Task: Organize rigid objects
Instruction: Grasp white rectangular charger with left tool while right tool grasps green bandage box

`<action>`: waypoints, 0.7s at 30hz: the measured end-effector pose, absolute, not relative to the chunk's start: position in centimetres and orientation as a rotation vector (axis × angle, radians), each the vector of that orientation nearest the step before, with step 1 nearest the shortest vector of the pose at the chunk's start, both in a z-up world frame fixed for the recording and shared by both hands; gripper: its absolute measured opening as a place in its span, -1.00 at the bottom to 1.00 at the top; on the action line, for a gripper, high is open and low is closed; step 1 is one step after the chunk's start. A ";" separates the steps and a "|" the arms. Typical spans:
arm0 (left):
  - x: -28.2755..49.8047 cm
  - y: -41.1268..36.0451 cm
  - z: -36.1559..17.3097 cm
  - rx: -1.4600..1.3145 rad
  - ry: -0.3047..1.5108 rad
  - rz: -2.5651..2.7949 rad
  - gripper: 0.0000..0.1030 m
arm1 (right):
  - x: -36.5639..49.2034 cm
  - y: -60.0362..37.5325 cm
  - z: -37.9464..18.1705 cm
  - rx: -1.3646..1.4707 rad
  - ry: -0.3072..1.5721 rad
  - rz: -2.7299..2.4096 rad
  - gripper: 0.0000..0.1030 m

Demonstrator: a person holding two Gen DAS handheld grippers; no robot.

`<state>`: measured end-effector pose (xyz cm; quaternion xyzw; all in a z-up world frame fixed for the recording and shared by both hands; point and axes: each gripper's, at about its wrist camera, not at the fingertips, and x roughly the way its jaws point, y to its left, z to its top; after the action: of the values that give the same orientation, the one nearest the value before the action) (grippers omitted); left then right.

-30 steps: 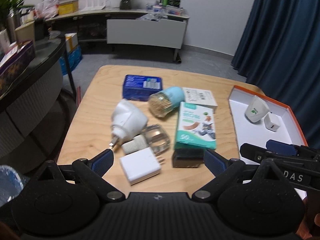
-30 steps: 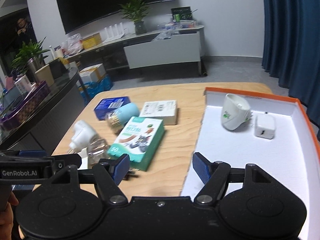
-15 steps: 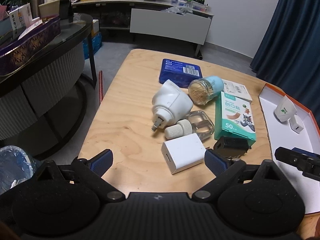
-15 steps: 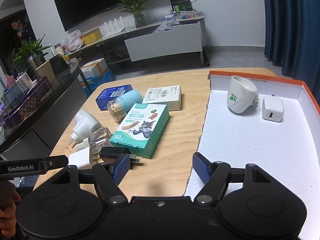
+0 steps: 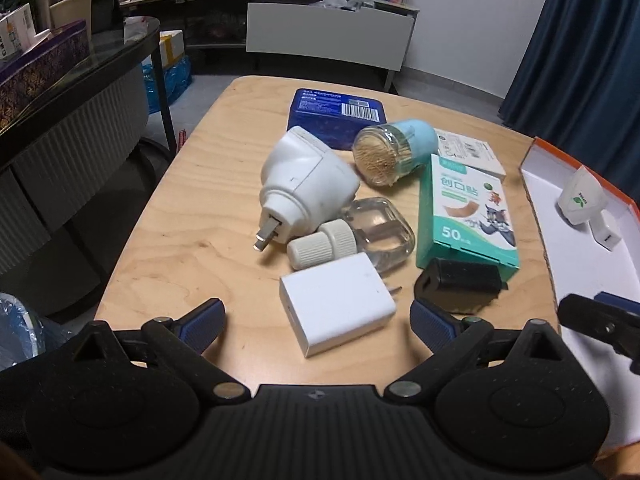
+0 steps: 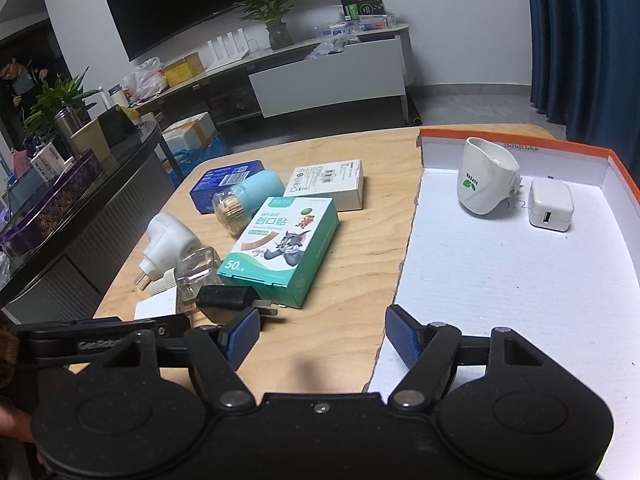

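The white charger (image 5: pixel 338 302) lies on the table (image 5: pixel 192 240) at the pile's 6 o'clock edge, between the spread, empty fingers of the left gripper (image 5: pixel 316 320); it looks light, stiff and smooth, best pinched across its flat sides, while the right gripper (image 6: pixel 322 332) hangs open.

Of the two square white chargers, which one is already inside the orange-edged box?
The small white charger beside the white cup-shaped plug; the other white charger lies on the wooden table.

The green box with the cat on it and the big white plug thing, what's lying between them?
A clear bottle with a ribbed white cap lies between the green box and the white plug-in device. The left wrist view shows it best.
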<state>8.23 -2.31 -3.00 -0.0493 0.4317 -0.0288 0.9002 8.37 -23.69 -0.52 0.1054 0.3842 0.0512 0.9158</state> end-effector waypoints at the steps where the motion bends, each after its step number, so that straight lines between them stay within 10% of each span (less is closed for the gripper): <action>1: 8.4 -2.4 -3.1 -0.098 0.890 -0.058 0.94 | 8.4 -23.6 -0.5 0.216 0.792 0.107 0.60; 7: 8.1 -3.4 -3.1 -0.020 0.832 -0.118 0.26 | 8.6 -23.1 -0.8 0.209 0.802 0.127 0.60; 21: 6.3 -1.7 -1.1 -0.053 0.796 -0.119 0.26 | 12.0 -21.0 -0.5 0.224 0.825 0.133 0.70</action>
<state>6.26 -1.72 -1.10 -0.0260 0.3872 -0.0578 0.9198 11.97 -20.97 -0.49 0.1087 0.3998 0.0646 0.9078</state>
